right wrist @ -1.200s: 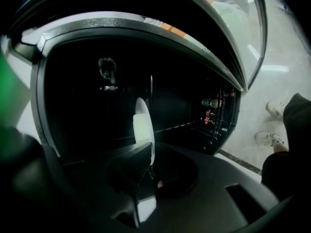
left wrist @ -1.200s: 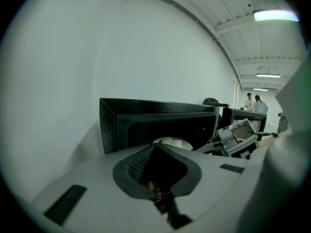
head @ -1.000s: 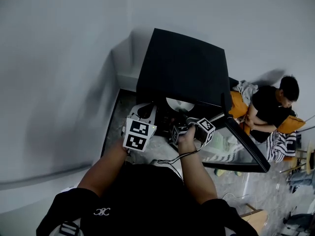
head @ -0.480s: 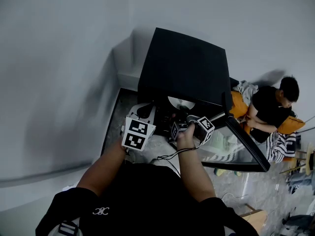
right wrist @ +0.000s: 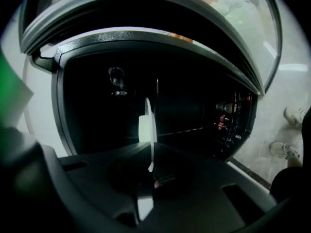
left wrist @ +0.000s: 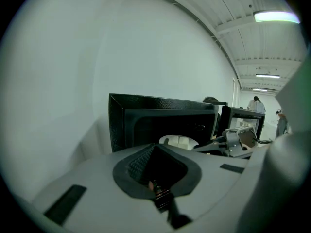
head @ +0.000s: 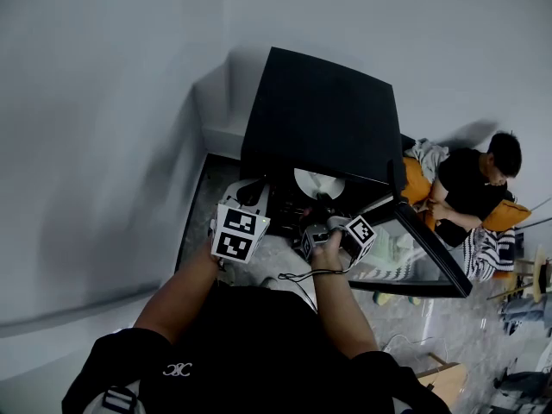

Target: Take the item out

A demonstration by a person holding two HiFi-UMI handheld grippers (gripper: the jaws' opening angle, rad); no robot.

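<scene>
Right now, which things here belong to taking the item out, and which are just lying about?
Job in hand:
plate, inside the oven
door, open
right tool, closing on the plate's rim

Lying about:
left tool, holding nothing
seated person
orange cushion
striped cloth

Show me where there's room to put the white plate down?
The black box's top is bare, between the wall and the open glass door. Its mouth is crowded around the white plate.
</scene>
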